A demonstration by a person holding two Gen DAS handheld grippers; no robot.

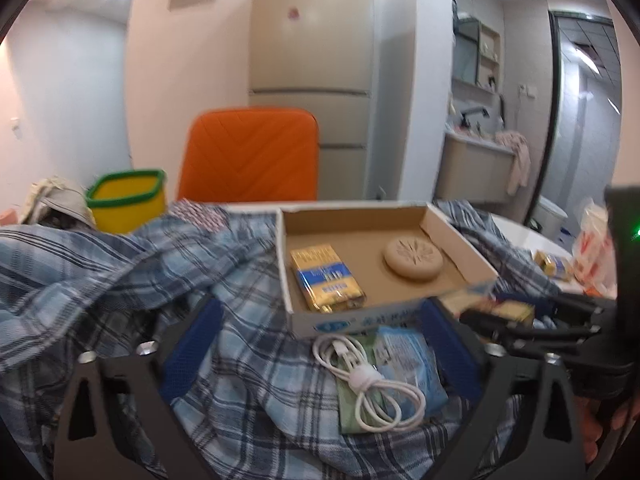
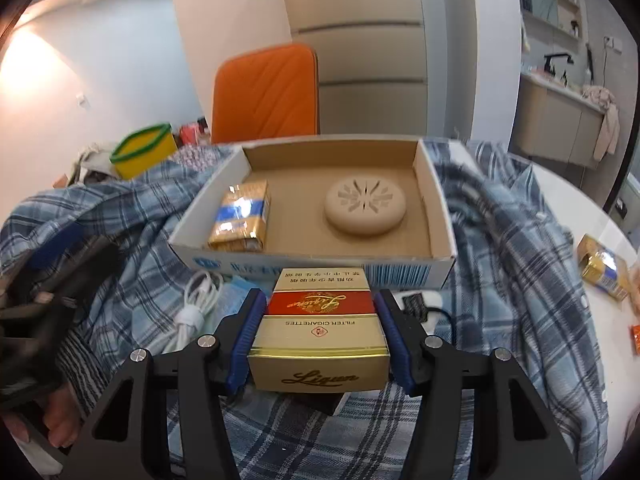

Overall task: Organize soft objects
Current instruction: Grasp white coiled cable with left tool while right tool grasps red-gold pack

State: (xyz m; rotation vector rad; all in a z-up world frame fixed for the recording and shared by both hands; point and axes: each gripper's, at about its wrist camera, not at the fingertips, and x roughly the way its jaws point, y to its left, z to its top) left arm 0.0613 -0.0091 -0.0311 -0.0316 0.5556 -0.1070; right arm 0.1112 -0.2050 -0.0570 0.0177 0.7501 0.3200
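A blue plaid shirt (image 1: pixel 100 264) lies crumpled over the table, also in the right wrist view (image 2: pixel 500 240). On it sits an open cardboard box (image 1: pixel 460 240) (image 2: pixel 440 216) holding a gold-blue pack (image 1: pixel 326 278) (image 2: pixel 240 216) and a beige round disc (image 1: pixel 414 258) (image 2: pixel 365 204). My right gripper (image 2: pixel 320 312) is shut on a gold and red cigarette pack (image 2: pixel 320 332), held just in front of the box; it shows at the right of the left wrist view (image 1: pixel 496 312). My left gripper (image 1: pixel 320 344) is open over the shirt, around a coiled white cable (image 1: pixel 368 380) and blue packets (image 1: pixel 408 364).
A yellow tub with a green rim (image 1: pixel 128 198) (image 2: pixel 142 152) stands at the back left. An orange chair (image 1: pixel 250 156) is behind the table. Another gold-blue pack (image 2: pixel 604 272) and orange-white packets (image 1: pixel 592 248) lie on the white table at right.
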